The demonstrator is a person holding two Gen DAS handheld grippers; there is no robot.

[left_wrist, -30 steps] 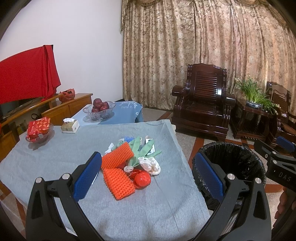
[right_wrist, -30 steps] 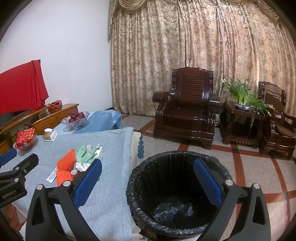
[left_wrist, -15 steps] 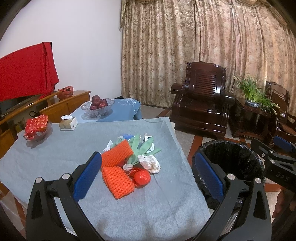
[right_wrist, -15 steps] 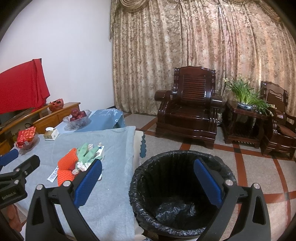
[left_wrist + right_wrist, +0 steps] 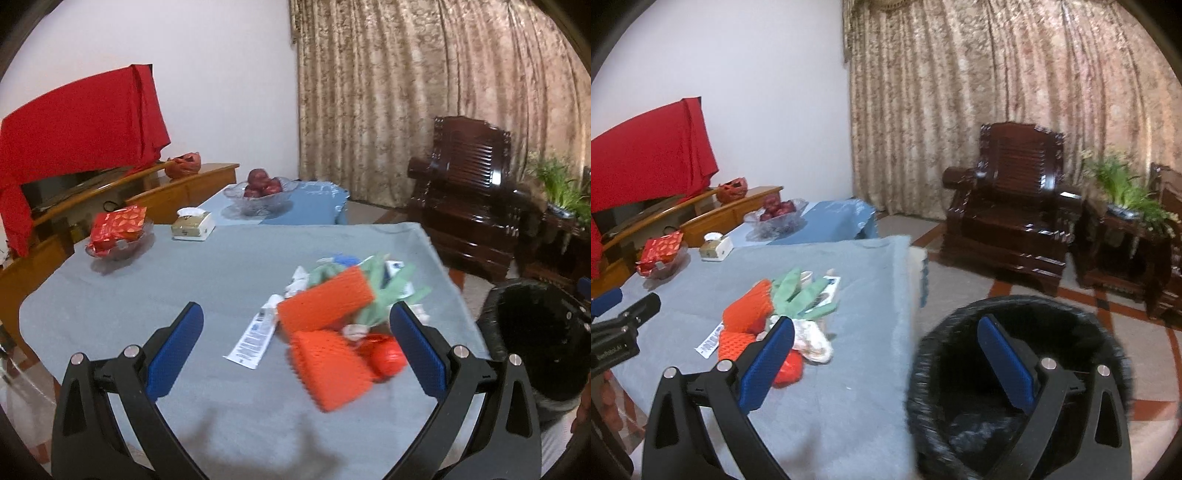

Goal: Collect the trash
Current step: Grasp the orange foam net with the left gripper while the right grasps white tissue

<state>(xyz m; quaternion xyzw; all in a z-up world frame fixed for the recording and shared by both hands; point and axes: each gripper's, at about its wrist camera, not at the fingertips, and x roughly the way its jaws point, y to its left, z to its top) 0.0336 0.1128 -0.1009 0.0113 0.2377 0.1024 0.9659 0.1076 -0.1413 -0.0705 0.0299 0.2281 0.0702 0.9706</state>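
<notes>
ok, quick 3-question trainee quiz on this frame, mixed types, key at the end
1. True or false: both tongs, left and right, are open and hold nothing.
2. The black-lined bin stands: A) on the table B) on the floor beside the table C) on the armchair.
3. Fill in: the trash pile lies on a grey ____.

Key: 1 true; 2 B; 3 tablecloth.

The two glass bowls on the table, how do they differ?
The near bowl holds a red packet and sits on the grey cloth. The far bowl holds dark red fruit, looks wider, and sits on the blue cloth. Both are clear glass.
</notes>
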